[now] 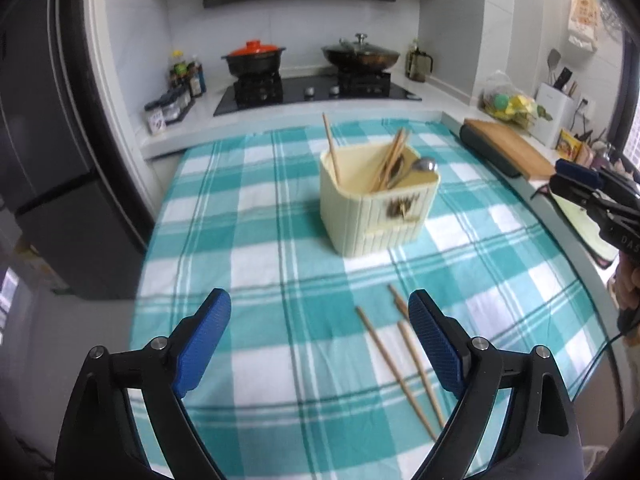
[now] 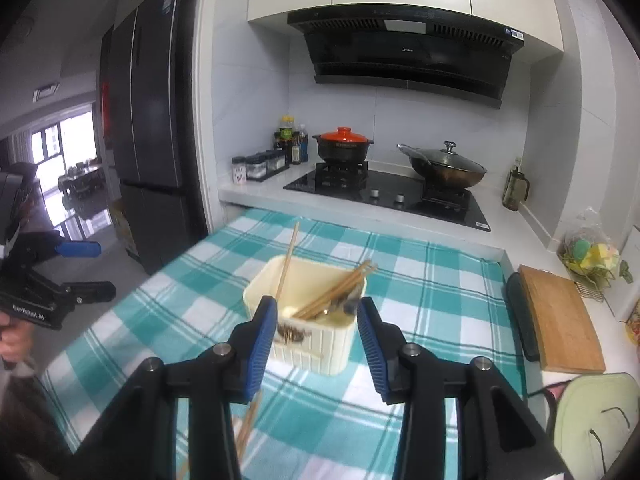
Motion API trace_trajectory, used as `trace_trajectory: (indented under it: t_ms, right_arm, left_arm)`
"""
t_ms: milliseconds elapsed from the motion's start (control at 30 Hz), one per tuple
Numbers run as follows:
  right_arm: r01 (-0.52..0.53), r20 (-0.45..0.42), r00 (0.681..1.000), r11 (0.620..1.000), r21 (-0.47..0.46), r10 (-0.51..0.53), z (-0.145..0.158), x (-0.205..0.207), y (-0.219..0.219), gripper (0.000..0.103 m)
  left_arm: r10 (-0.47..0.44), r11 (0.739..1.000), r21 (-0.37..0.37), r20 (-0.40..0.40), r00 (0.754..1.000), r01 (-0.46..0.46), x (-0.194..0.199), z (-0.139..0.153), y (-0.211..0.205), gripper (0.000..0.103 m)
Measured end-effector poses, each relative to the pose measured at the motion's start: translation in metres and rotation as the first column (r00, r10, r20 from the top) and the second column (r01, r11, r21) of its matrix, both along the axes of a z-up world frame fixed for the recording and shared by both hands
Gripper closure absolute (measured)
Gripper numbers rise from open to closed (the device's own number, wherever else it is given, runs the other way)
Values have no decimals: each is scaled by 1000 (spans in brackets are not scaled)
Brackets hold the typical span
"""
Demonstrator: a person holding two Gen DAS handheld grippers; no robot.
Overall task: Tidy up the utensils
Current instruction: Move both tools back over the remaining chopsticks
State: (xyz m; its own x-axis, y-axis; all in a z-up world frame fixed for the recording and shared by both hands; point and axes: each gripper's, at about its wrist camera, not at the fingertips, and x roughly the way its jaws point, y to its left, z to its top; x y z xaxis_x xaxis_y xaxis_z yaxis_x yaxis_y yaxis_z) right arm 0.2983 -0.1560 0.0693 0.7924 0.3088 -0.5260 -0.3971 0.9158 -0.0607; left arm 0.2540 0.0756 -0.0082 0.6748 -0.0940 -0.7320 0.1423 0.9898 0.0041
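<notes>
Left gripper (image 1: 320, 344) was spread wide with nothing in it, hanging over the teal-and-white checked tablecloth (image 1: 248, 216). Three loose chopsticks (image 1: 396, 368) lay on the cloth right by its right finger, around 5 o'clock from the bin. Right gripper (image 2: 317, 344) was partly open, also empty, lined up on the cream utensil bin (image 2: 316, 344) sitting mid-cloth. Plenty of bare cloth all round the bin, and the table's left edge dropped off toward the dark fridge (image 2: 152, 128). At 12 o'clock was the gas hob (image 2: 384, 196), and at 3 o'clock a wooden cutting board (image 2: 560, 320). The bin held chopsticks (image 2: 340, 288) leaning right, a single one standing in the far-left corner, plus a metal spoon (image 1: 420, 168).
</notes>
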Motion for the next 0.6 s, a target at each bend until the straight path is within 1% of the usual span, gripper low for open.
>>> trace_trajectory:
  t_ms: [67, 133, 167, 233, 333, 400, 433, 500, 533, 600]
  right_arm:
    - [7, -16, 1000, 999, -44, -8, -30, -31, -2, 61]
    - [23, -55, 998, 998, -56, -26, -65, -60, -3, 61]
    - [36, -73, 997, 998, -48, -39, -83, -74, -5, 61]
    - [79, -107, 991, 997, -19, -80, -118, -101, -9, 61]
    - [158, -159, 976, 987, 30, -151, -161, -133, -17, 61]
    - [160, -207, 968, 985, 58, -145, -179, -148, -20, 61]
    - [149, -220, 966, 987, 56, -133, -184, -153, -20, 61]
    - [135, -212, 969, 991, 27, -126, -189, -163, -17, 61]
    - [138, -209, 969, 990, 27, -130, -190, -166, -17, 61]
    - [144, -225, 966, 988, 57, -128, -191, -166, -19, 61]
  left_arm:
    - [24, 999, -30, -28, 999, -25, -28, -32, -4, 12]
    - [50, 995, -88, -54, 997, -54, -51, -61, -8, 12]
    - [69, 991, -109, -63, 996, -75, -63, -75, -10, 12]
    - [112, 985, -123, -78, 991, -121, -79, -97, -16, 12]
    - [141, 980, -126, -91, 986, -151, -98, -119, -27, 12]
    - [133, 984, -110, -76, 988, -140, -107, -125, -35, 12]
    - [130, 986, -99, -72, 989, -137, -109, -127, -39, 12]
    - [121, 988, -89, -87, 989, -129, -109, -133, -46, 12]
    - [120, 988, -91, -95, 988, -128, -109, -135, -48, 12]
    - [119, 987, -97, -104, 987, -129, -107, -137, -50, 12]
